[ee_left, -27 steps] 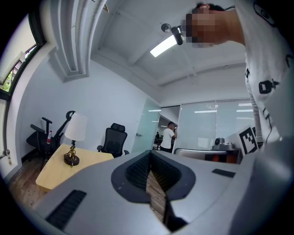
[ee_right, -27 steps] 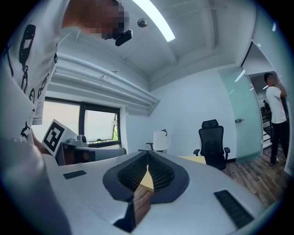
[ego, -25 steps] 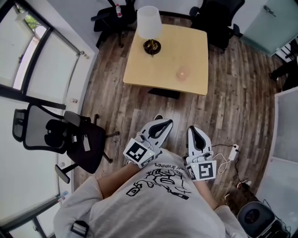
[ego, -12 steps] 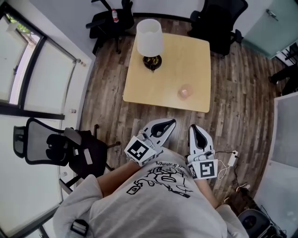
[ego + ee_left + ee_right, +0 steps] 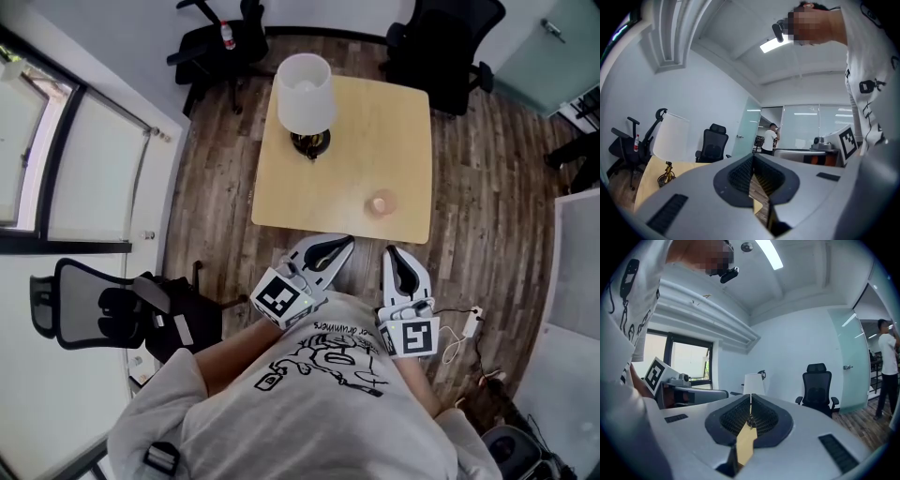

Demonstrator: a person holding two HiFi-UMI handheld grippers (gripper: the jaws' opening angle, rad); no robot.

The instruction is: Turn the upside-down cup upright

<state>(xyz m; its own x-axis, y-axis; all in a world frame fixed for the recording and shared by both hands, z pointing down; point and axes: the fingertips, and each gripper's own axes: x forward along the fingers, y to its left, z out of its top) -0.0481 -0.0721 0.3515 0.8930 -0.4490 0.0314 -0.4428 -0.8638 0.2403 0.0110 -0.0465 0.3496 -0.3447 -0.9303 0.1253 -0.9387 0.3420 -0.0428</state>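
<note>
A small pale pink cup (image 5: 381, 203) stands on the light wooden table (image 5: 356, 131), near its front right corner; I cannot tell which way up it is. Both grippers are held level in front of the person's chest, short of the table's near edge. The left gripper (image 5: 343, 244) is shut with nothing in it. The right gripper (image 5: 391, 251) is shut and empty too. In the left gripper view the closed jaws (image 5: 752, 158) point past the table (image 5: 647, 174). In the right gripper view the shut jaws (image 5: 750, 403) hide the cup.
A white-shaded lamp (image 5: 305, 92) stands at the table's back left. Black office chairs stand behind the table (image 5: 223, 42) (image 5: 448, 47), another at the left by the window (image 5: 131, 309). A white cable with a plug (image 5: 466, 319) lies on the wood floor. A person (image 5: 769, 138) stands far off.
The table has come nearer in the head view. Both shut grippers have moved forward with the person and now sit close to its front edge.
</note>
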